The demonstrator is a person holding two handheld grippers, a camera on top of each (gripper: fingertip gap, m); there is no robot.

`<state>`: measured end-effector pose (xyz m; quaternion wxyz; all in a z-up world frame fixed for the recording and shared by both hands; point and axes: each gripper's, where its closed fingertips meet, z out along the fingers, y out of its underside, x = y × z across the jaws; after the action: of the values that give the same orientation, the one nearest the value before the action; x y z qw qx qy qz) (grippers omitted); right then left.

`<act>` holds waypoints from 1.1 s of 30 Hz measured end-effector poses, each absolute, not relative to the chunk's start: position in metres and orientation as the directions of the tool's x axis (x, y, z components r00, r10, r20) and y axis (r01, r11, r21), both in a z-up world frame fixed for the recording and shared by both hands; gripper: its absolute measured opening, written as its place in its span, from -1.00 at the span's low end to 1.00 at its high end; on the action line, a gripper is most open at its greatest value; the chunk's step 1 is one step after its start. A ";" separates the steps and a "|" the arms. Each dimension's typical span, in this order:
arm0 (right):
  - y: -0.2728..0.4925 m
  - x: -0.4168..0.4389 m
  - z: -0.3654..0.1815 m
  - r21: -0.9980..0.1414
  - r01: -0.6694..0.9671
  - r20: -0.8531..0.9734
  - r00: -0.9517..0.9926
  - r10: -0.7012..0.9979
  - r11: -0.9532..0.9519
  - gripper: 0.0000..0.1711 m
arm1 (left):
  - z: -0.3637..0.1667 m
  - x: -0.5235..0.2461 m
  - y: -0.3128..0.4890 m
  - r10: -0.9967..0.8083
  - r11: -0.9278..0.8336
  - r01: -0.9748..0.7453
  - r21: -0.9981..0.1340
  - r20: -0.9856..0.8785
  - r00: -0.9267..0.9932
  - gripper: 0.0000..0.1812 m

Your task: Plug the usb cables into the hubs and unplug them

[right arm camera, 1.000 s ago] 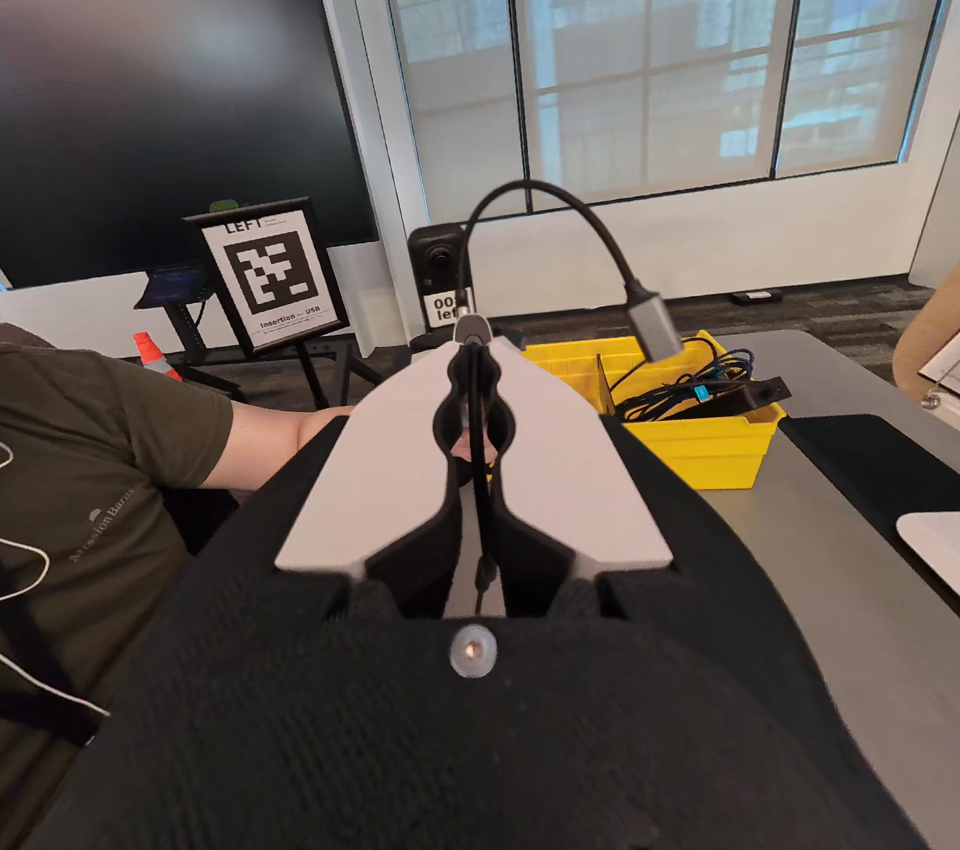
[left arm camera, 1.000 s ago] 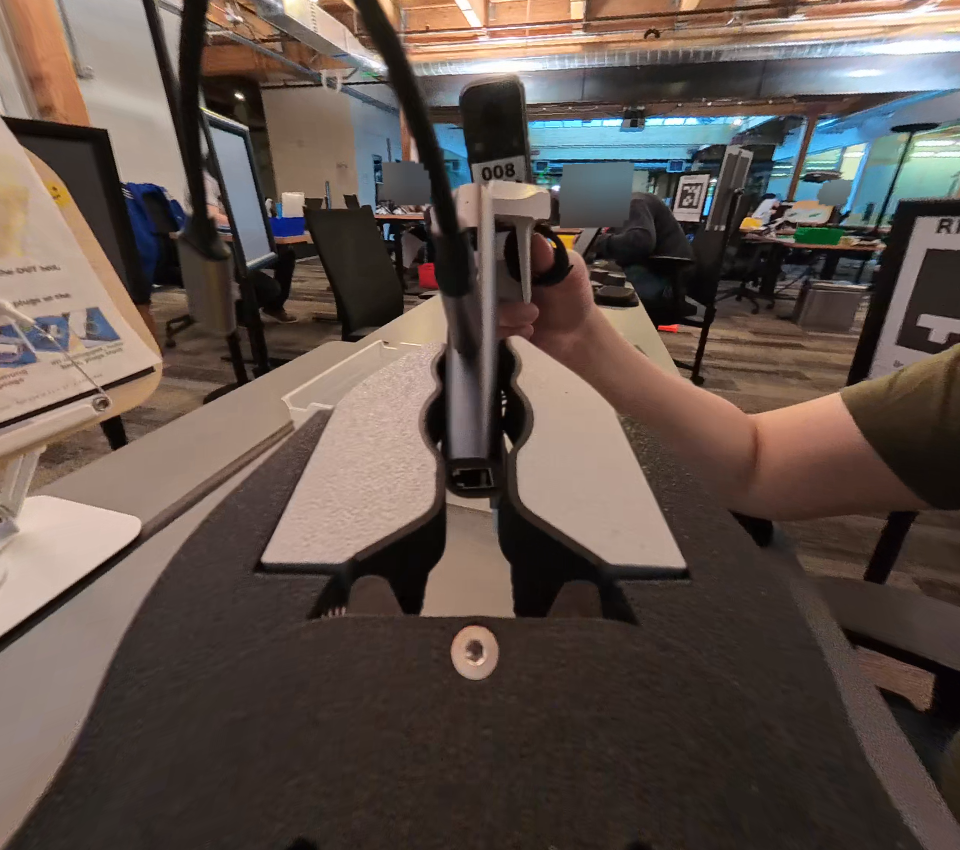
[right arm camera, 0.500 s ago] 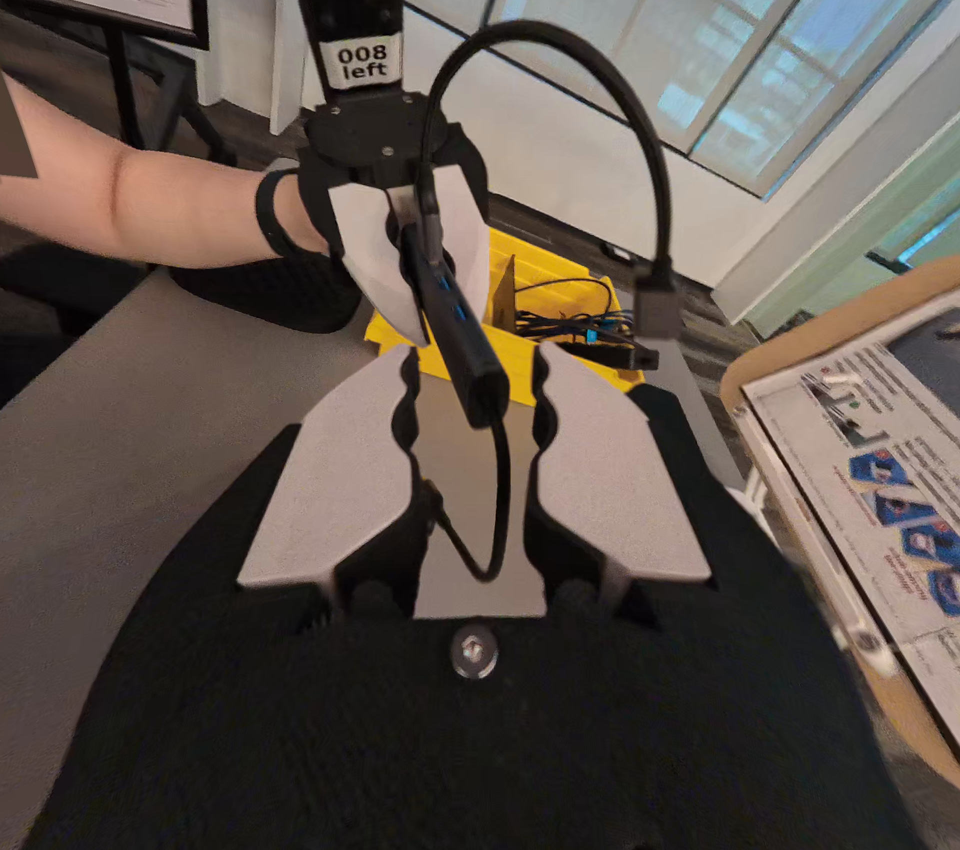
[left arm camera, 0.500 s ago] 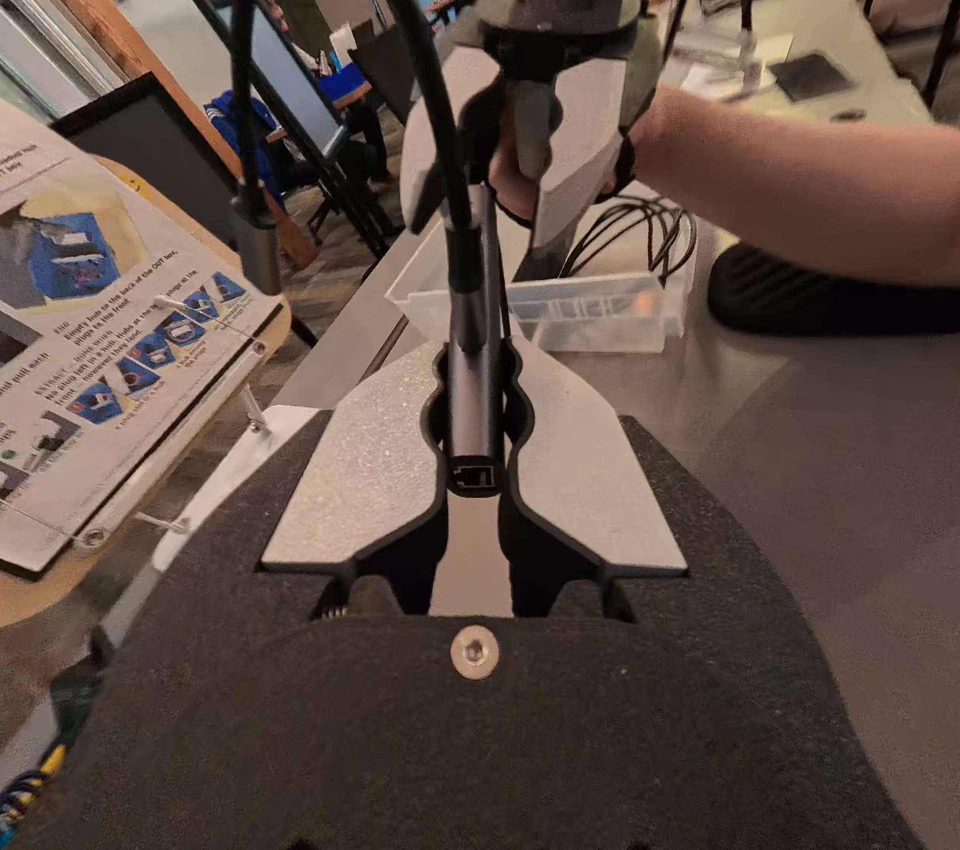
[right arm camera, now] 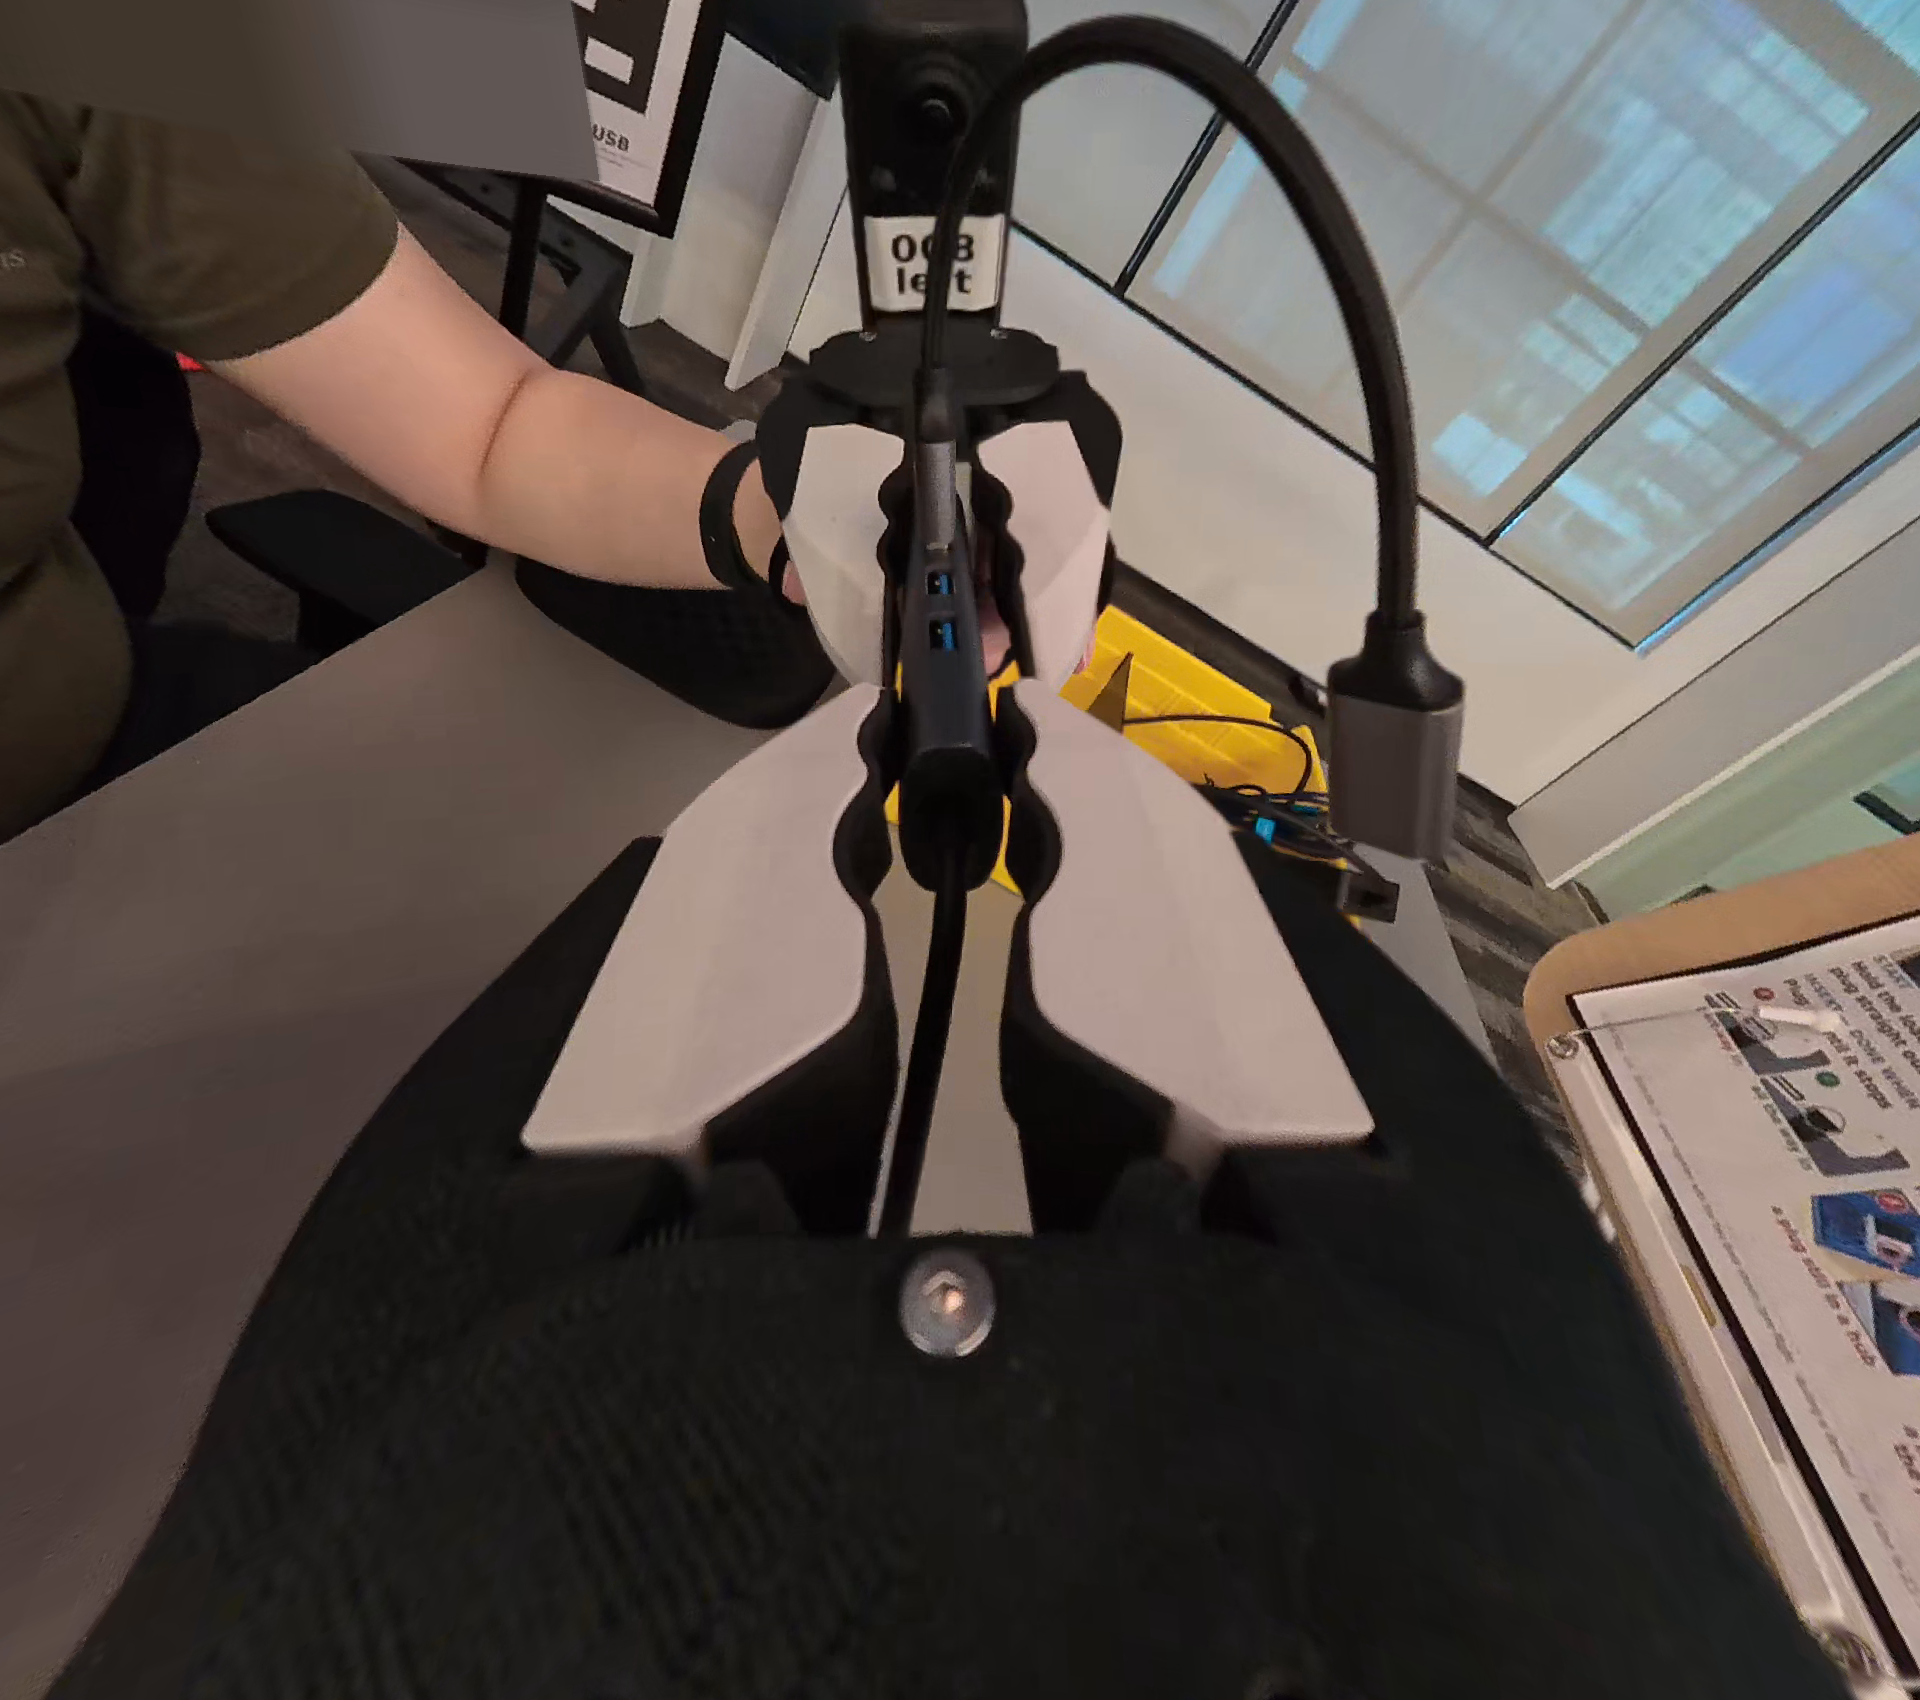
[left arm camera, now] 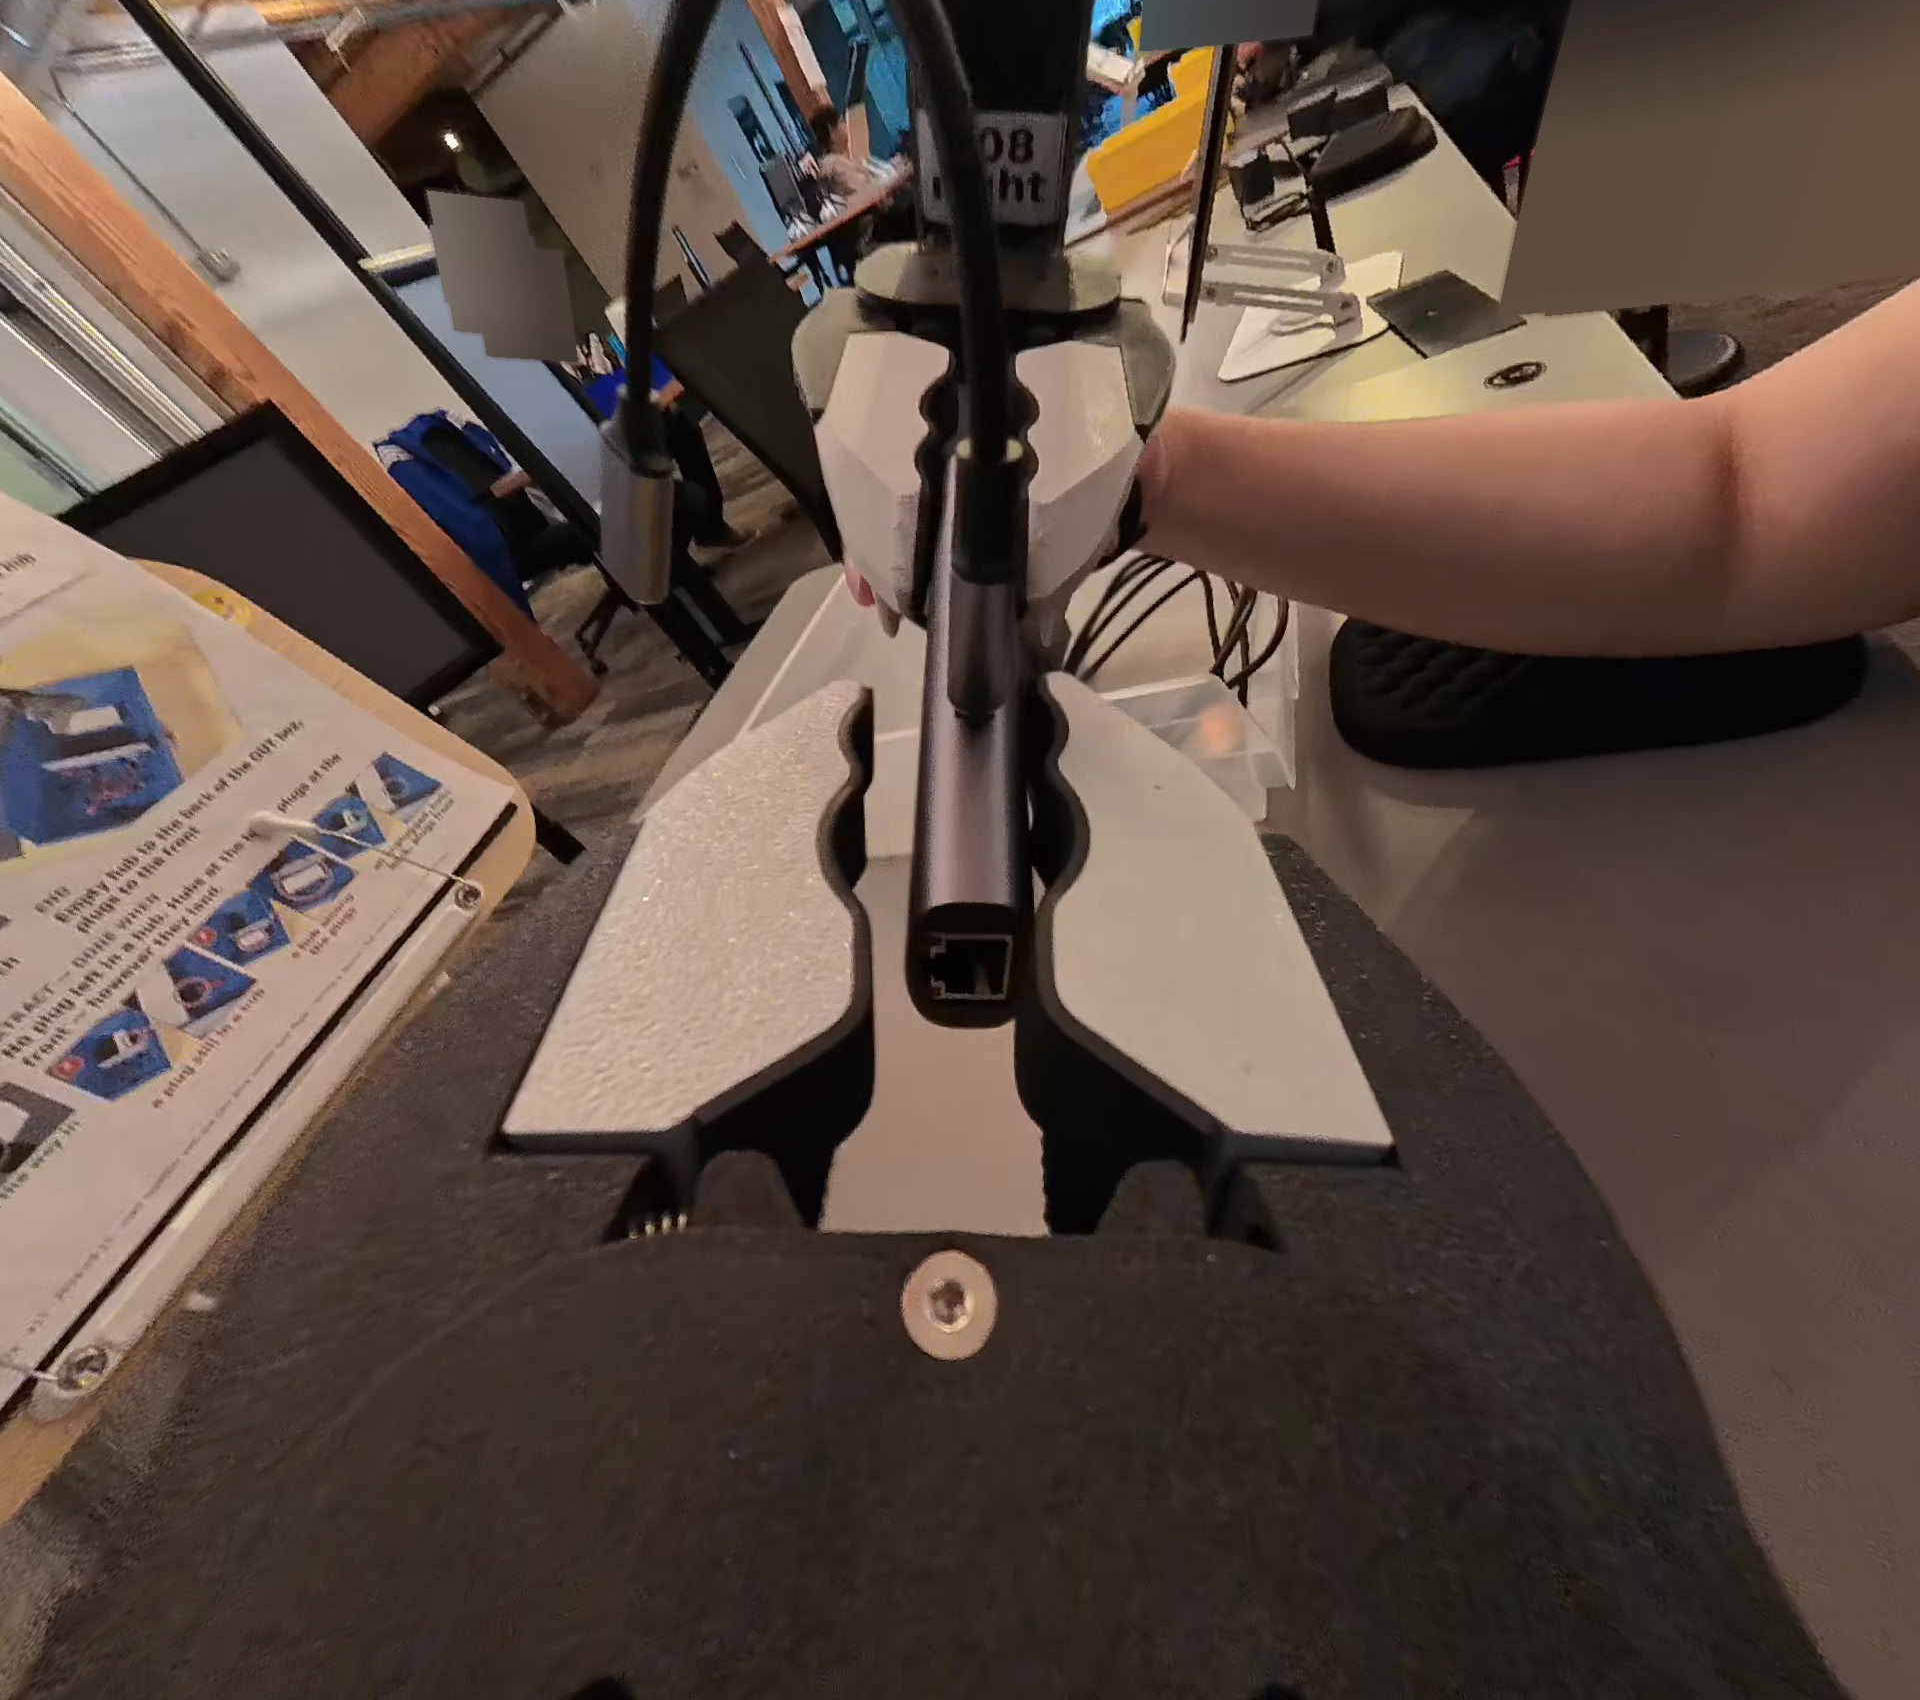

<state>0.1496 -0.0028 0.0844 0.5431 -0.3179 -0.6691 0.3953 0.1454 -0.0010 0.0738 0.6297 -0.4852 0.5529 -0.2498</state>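
Grey tabletop (right arm camera: pixel 312 819) below; both claws are raised over it, nose to nose.

Slim dark-grey metal usb hub (left arm camera: pixel 961 840) bridges the two claws along the 12–6 line. The right gripper (right arm camera: pixel 948 700) is pinched narrow around the hub's lead end, and a thin black lead (right arm camera: pixel 935 975) trails back toward 6. The left gripper (left arm camera: pixel 951 689) is narrow around the socket end, with a sliver of gap on one side; I cannot tell if it grips.

Thick black braided usb cable (right arm camera: pixel 1299 144) arches from 12 to 2. Its grey metal plug (right arm camera: pixel 935 487) looks seated in the hub; the free grey end (right arm camera: pixel 1392 746) dangles at 2.

Judgement: the hub is being re-gripped ahead of unplugging. The next move needs one claw steadying the hub and the other pulling the seated plug straight out.
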 end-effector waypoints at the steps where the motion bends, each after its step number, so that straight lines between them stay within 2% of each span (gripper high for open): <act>1: -0.003 0.150 0.086 -0.873 -0.015 0.480 -0.205 0.853 0.487 -0.78 | 0.076 0.146 -0.001 -0.844 0.418 -0.214 -0.883 -0.464 0.268 -0.71; 7: -0.006 0.149 0.091 -0.855 -0.050 0.515 -0.190 0.836 0.516 -0.78 | 0.080 0.143 -0.003 -0.830 0.453 -0.177 -0.874 -0.486 0.275 -0.67; 9: -0.007 0.149 0.092 -0.854 -0.054 0.518 -0.189 0.834 0.518 -0.78 | 0.082 0.142 -0.006 -0.823 0.472 -0.167 -0.866 -0.500 0.268 -0.75; 11: -0.006 0.149 0.091 -0.856 -0.054 0.514 -0.192 0.836 0.514 -0.78 | 0.080 0.143 -0.007 -0.807 0.495 -0.196 -0.847 -0.531 0.258 -0.81; 26: 0.001 0.163 0.094 -0.827 -0.080 0.562 -0.159 0.812 0.556 -0.78 | 0.083 0.153 0.001 -0.749 0.543 -0.342 -0.767 -0.626 0.216 -0.82; 28: 0.014 0.163 0.091 -0.821 -0.038 0.571 -0.107 0.814 0.570 -0.75 | 0.080 0.153 0.011 -0.709 0.543 -0.411 -0.732 -0.662 0.242 -0.82; 31: 0.036 0.163 0.095 -0.821 0.002 0.571 0.020 0.821 0.571 -0.68 | 0.081 0.148 0.030 -0.568 0.577 -0.539 -0.613 -0.776 0.275 -0.82; 33: 0.047 0.167 0.101 -0.824 0.013 0.565 0.094 0.820 0.566 -0.57 | 0.085 0.140 0.044 -0.519 0.558 -0.586 -0.587 -0.798 0.305 -0.82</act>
<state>0.1666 0.0473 0.1008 0.6526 -0.3482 -0.5977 0.3091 0.1400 0.0440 0.0853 0.6576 -0.4692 0.5888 0.0256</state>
